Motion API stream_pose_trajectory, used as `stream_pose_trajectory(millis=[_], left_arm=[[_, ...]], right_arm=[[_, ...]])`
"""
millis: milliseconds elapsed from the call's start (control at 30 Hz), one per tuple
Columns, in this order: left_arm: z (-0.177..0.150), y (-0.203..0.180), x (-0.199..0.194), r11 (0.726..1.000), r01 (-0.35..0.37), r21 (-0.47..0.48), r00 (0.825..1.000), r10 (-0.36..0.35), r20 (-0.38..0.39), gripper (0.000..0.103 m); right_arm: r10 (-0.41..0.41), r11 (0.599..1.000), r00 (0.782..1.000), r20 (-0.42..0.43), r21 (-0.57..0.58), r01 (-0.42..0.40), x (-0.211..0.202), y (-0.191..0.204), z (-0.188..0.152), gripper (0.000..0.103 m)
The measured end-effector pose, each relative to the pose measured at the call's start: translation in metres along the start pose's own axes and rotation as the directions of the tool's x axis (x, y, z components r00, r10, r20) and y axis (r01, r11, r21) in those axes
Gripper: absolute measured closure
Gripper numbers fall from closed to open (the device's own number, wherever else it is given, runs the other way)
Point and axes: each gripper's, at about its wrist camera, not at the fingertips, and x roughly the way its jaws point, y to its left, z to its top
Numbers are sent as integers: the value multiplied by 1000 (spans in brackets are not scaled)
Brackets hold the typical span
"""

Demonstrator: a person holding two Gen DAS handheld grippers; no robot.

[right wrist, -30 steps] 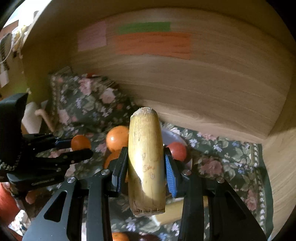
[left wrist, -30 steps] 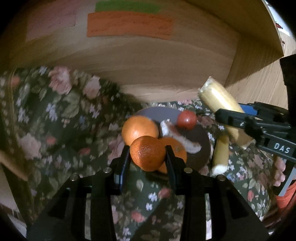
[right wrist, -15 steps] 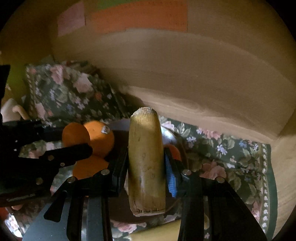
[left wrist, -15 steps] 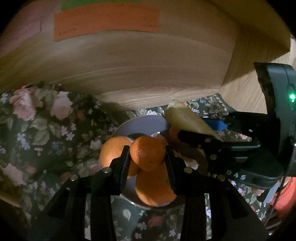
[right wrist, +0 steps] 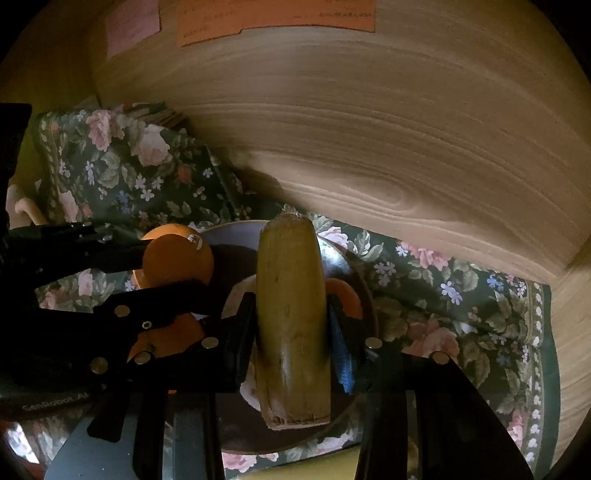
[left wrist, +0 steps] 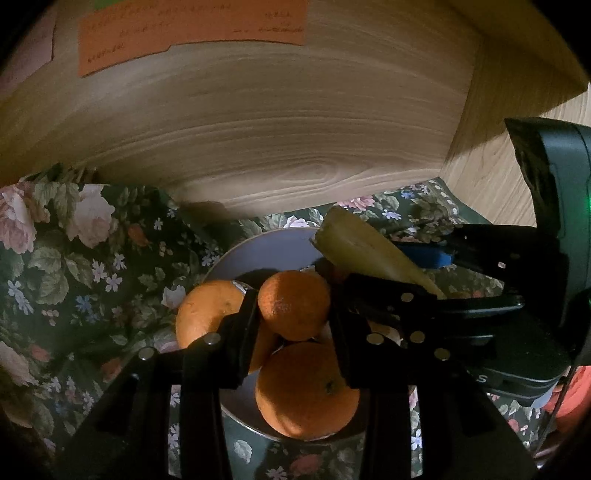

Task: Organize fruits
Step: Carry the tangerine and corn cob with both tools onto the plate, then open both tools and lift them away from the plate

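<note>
My left gripper (left wrist: pixel 293 314) is shut on a small orange (left wrist: pixel 293 304) and holds it over a grey-blue plate (left wrist: pixel 266 251). Two larger oranges lie on the plate, one at its left (left wrist: pixel 207 317) and one at its near edge (left wrist: pixel 306 391). My right gripper (right wrist: pixel 291 328) is shut on a yellow banana piece (right wrist: pixel 291 317) and holds it over the same plate (right wrist: pixel 236 232), just right of the left gripper. In the left wrist view the banana (left wrist: pixel 365 254) points in from the right. A reddish fruit (right wrist: pixel 345 297) shows beside the banana.
A dark floral cloth (left wrist: pixel 92 266) covers the surface under the plate. A wooden back wall (left wrist: pixel 295 129) with an orange paper note (left wrist: pixel 192 33) stands close behind, and a wooden side wall (left wrist: pixel 491 155) closes the right. Another yellow piece (right wrist: pixel 314 469) lies at the near edge.
Both grippers have moved forward and closer together over the plate, each still holding its fruit. The plate and back wall now look nearer.
</note>
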Motion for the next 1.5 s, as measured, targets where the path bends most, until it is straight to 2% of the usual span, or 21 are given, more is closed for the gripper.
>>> stream_pose_trajectory(millis=[200,533,800,867,900,1000,1067,1200,1367,1500], left_arm=[[1,5,-3,999,17,-27,1000,-17,5,56],[-8,-1,-35,1000,1,-11,999,-1,50,55],[-27,-5,-62,1000,-7,-4,997,7,70,48],[-34,-6,-69,1000,-10,-5,997,11,77,44],[-37,-7,-71,1000,-13,-4,997,13,78,43],[-45,-7,-75,1000,-12,-5,997,12,70,42],[-52,-8,-77,1000,-8,-12,998,8,62,41],[-64,-7,-78,1000,-8,-18,999,9,44,38],[-83,-8,-80,999,-32,-16,999,33,26,36],[-91,-4,-80,999,-32,-39,999,32,14,36]], right_arm=[[17,1000,1000,5,17,-17,-5,-2,-1,67],[-10,1000,998,64,21,9,-34,3,-14,63],[-68,996,995,74,55,64,-65,5,-40,46],[-83,995,994,73,65,79,-71,6,-50,32],[-94,994,993,71,67,90,-74,7,-56,30],[-108,992,993,45,71,104,-71,11,-69,27],[-113,990,993,11,80,112,-63,14,-80,20],[-137,986,989,-50,94,141,-47,16,-93,20],[-137,981,986,-98,128,149,-29,13,-93,20],[-169,973,979,-115,136,184,-16,14,-88,10]])
